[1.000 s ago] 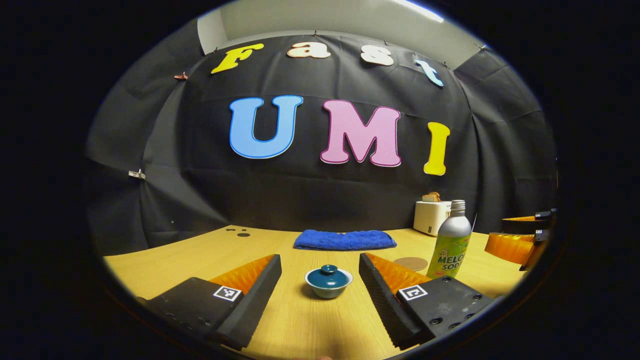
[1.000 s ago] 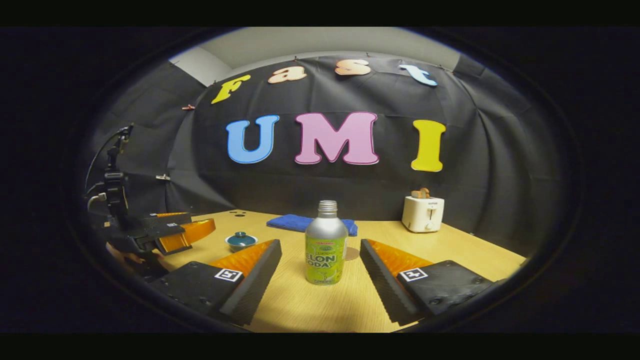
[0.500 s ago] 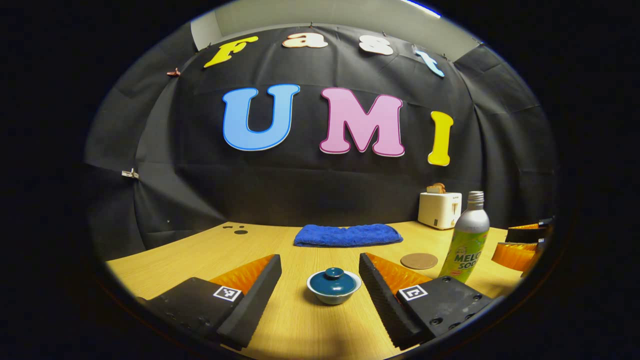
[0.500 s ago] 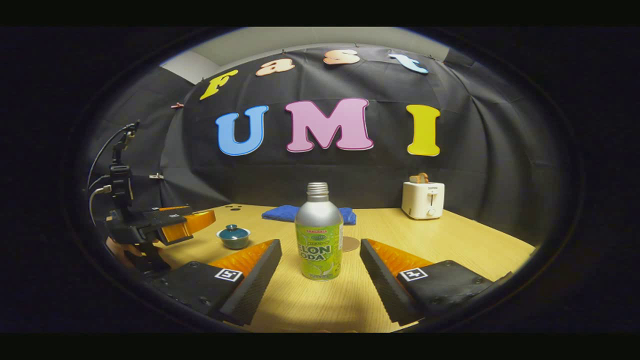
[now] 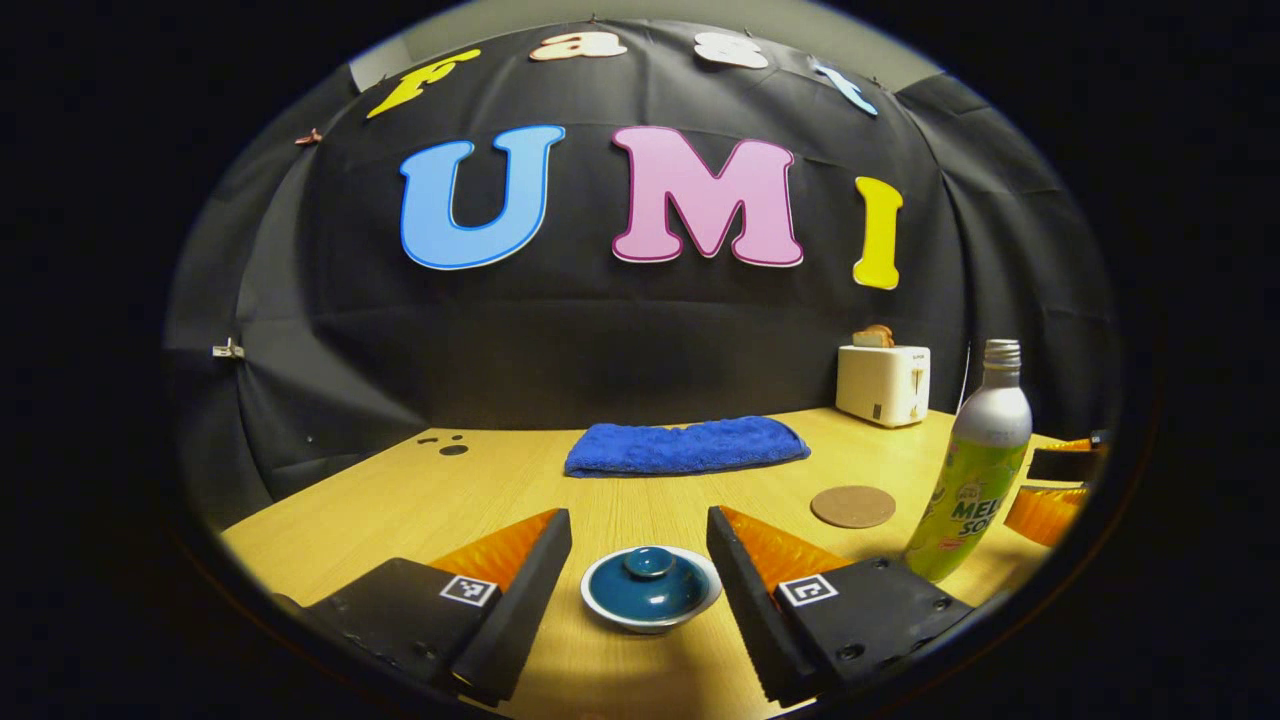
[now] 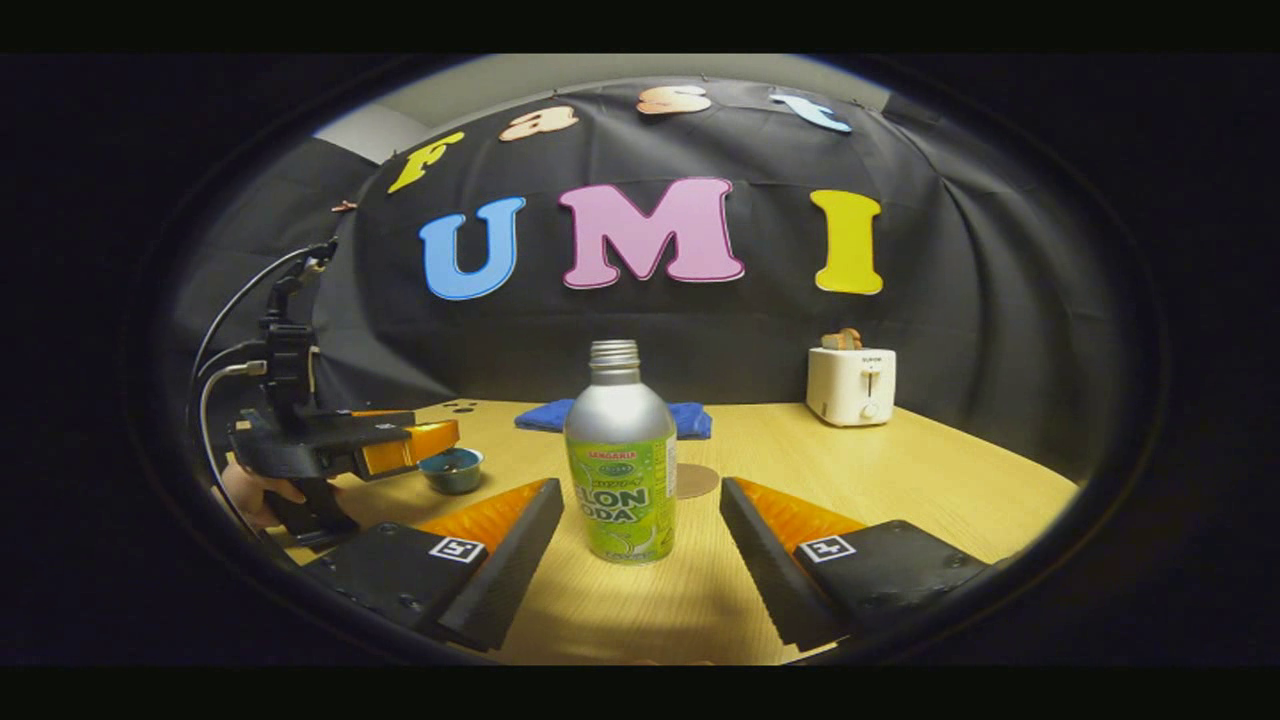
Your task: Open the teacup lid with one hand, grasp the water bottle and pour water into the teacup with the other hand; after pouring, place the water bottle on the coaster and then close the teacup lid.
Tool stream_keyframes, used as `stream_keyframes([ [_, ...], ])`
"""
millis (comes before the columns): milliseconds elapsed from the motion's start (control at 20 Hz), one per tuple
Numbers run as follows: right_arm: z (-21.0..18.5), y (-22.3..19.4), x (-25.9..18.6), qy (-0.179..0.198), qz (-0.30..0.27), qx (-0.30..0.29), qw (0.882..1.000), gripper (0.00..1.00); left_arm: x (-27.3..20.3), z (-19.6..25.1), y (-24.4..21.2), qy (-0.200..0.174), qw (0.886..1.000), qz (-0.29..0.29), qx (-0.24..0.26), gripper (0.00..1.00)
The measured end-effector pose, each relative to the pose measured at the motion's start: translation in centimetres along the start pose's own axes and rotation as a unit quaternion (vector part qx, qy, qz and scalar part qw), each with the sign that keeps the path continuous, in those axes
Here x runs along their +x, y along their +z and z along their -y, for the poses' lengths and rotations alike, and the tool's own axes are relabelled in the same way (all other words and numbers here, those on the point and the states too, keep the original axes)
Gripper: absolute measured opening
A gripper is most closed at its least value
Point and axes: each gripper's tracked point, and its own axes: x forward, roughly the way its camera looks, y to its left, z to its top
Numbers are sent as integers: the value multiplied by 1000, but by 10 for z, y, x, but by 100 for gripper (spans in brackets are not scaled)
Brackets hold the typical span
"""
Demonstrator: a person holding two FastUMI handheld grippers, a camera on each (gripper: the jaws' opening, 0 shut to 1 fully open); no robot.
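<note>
Over the last second both grippers have closed in on their targets. In the left gripper view, the left gripper has come forward so that the small teal ceramic teacup, with its knobbed teal lid still seated, now sits between the jaws, which stand apart and touch nothing. The cup rests near the front edge of the pale wooden worktop.

In the right gripper view, the right gripper has likewise advanced on the silver-shouldered bottle with a green label, which stands upright and uncapped toward the front of the worktop, between jaws that are also apart and clear of it. The round brown cork coaster lies bare, just behind the bottle toward the back edge.

My reading is that the approach is nearly over and no step of the task is done yet: the lid needs pinching by its knob, the bottle gripping around its body. A folded blue towel and a white toaster sit along the back edge, out of the way.
</note>
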Motion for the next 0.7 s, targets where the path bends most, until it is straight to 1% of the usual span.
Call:
stream_keyframes([
  [100, 1, -1, 3, 1, -1, 5, 1000, 98, 7, 2, -4, -4, 1000, -11, 7, 82],
  [150, 1, -1, 3, 1, -1, 7, 1000, 98, 10, 3, -7, -5, 1000, -17, 9, 75],
  [250, 0, -2, 6, 2, -2, 7, 1000, 98, 15, 7, -11, -13, 1000, -25, 11, 67],
  [400, -1, -2, 6, 2, 0, 4, 1000, 98, 21, 7, -19, -15, 999, -36, 15, 59],
  [450, -1, -2, 6, 3, -1, 3, 1000, 97, 21, 8, -18, -16, 999, -37, 17, 55],
  [600, -3, -3, 6, 4, -2, 2, 1000, 97, 24, 10, -22, -22, 998, -46, 25, 52],
  [700, -4, -2, 6, 4, -1, 1, 1000, 98, 25, 7, -21, -13, 998, -46, 27, 49],
])
